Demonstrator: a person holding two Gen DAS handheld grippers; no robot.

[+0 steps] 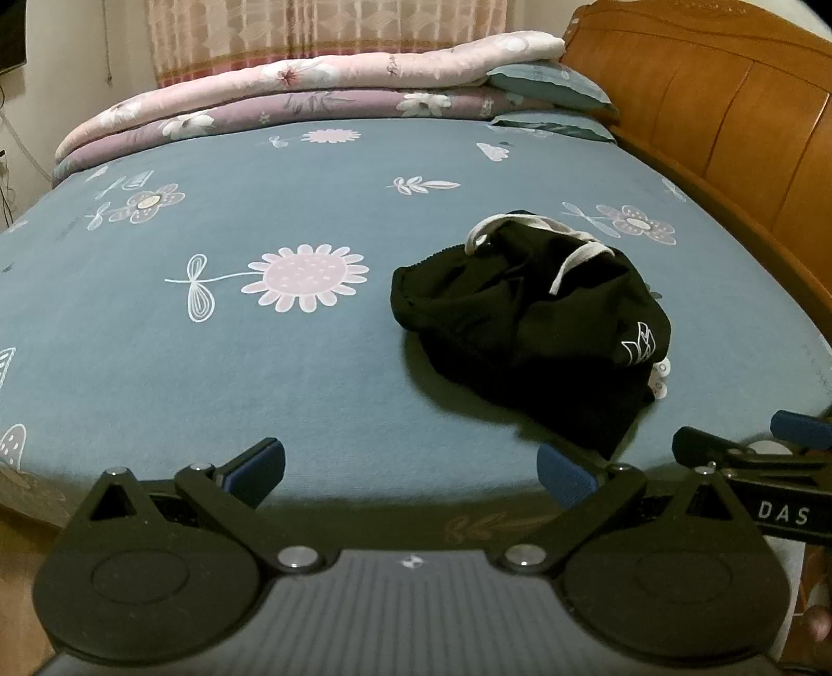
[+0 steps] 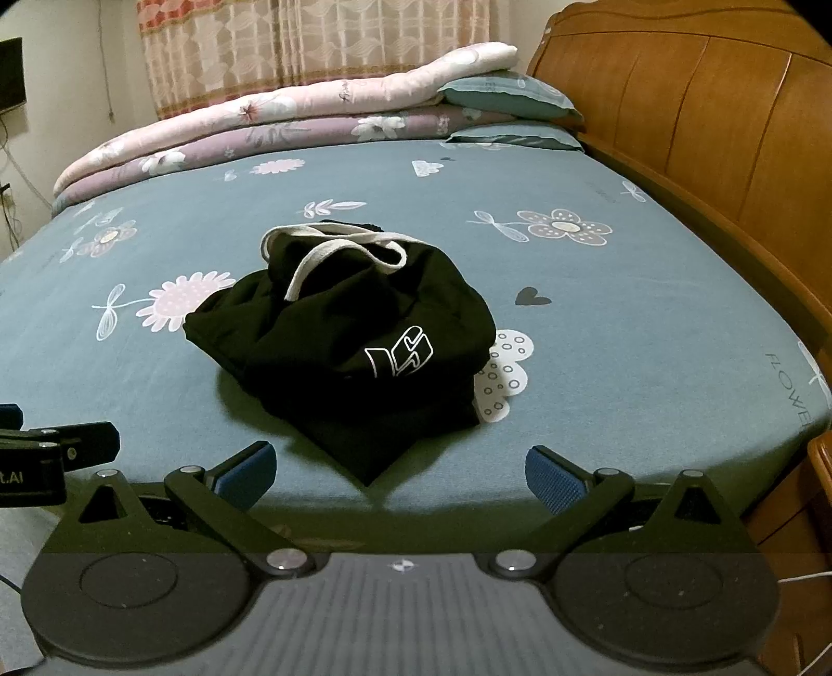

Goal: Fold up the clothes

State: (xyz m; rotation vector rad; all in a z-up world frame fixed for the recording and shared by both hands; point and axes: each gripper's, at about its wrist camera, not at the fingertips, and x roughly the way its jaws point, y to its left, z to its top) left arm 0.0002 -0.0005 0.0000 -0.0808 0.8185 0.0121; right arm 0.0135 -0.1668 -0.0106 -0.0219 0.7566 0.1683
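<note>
A crumpled black garment (image 1: 530,322) with a white drawstring and a white outline logo lies in a heap on the blue flowered bed sheet (image 1: 260,364). In the right wrist view the garment (image 2: 353,343) sits just beyond my fingers, centred. My left gripper (image 1: 411,470) is open and empty at the bed's near edge, left of the garment. My right gripper (image 2: 400,473) is open and empty, right in front of the garment's near corner. The right gripper also shows at the right edge of the left wrist view (image 1: 749,447).
Folded pink and purple quilts (image 1: 291,99) and teal pillows (image 1: 551,88) lie along the far side of the bed. A wooden headboard (image 1: 728,119) runs along the right. A curtain (image 2: 312,47) hangs behind. The left gripper's finger shows at left in the right wrist view (image 2: 62,447).
</note>
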